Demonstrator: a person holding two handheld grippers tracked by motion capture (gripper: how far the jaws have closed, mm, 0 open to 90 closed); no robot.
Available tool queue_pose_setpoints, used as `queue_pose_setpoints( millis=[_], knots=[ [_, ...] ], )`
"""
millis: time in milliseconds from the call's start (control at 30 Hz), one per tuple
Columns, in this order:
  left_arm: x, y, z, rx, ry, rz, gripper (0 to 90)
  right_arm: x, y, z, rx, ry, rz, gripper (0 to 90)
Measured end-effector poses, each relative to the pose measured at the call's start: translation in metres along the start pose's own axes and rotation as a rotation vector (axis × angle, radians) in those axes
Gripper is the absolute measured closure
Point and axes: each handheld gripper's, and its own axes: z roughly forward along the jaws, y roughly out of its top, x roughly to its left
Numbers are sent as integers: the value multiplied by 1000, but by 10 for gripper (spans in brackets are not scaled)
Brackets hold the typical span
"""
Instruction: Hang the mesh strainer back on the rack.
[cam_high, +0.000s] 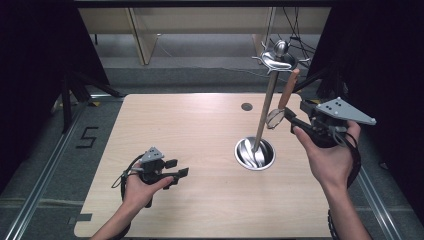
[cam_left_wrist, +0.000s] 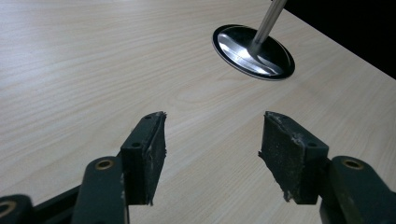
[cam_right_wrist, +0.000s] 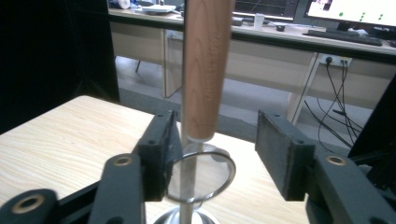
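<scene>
The left gripper (cam_high: 176, 173) hangs low over the counter (cam_high: 200, 135), well to the near left of the steel stand (cam_high: 263, 120). Its jaws are spread wide with nothing between them, and in the left gripper view they aim across bare wood toward the stand's round base (cam_left_wrist: 253, 45), which lies ahead and a little to the right.

The stand rises upright from that dished base, its pole leaning slightly in the high view, with a hook ring at the top (cam_high: 278, 57). From one hook on the side away from the left gripper hangs the small strainer (cam_high: 283, 102): wooden handle up, wire ring down, its long axis close to vertical and just beside the pole.

The right gripper (cam_high: 295, 117) is by far the nearer of the two, level with the strainer's lower end. In the right gripper view the handle (cam_right_wrist: 205, 70) and the ring (cam_right_wrist: 201, 175) stand between the jaws, nearer the left pad (cam_right_wrist: 161, 154); the ring seems to brush that pad, while the other pad stands clear. The jaws are parted, pressing on nothing, so the strainer appears to hang from its hook alone. Any coming grasp or retreat turns on that vertical axis staying centred in the gap.
</scene>
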Motion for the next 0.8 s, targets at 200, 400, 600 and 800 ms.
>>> queue_pose_setpoints(
  millis=[200, 400, 600, 800],
  knots=[
    [-1, 0, 1, -1, -1, -7, 392, -9, -16, -4, 34, 9, 15, 454],
    [-1, -1, 1, 6, 4, -3, 392, -19, -35, -7, 90, -12, 37, 452],
    [-1, -1, 1, 13, 1, -2, 392, -30, -56, -5, 147, -14, 45, 452],
    [-1, -1, 1, 11, 2, -2, 392, -37, -68, -3, 175, -22, 38, 452]
  ],
)
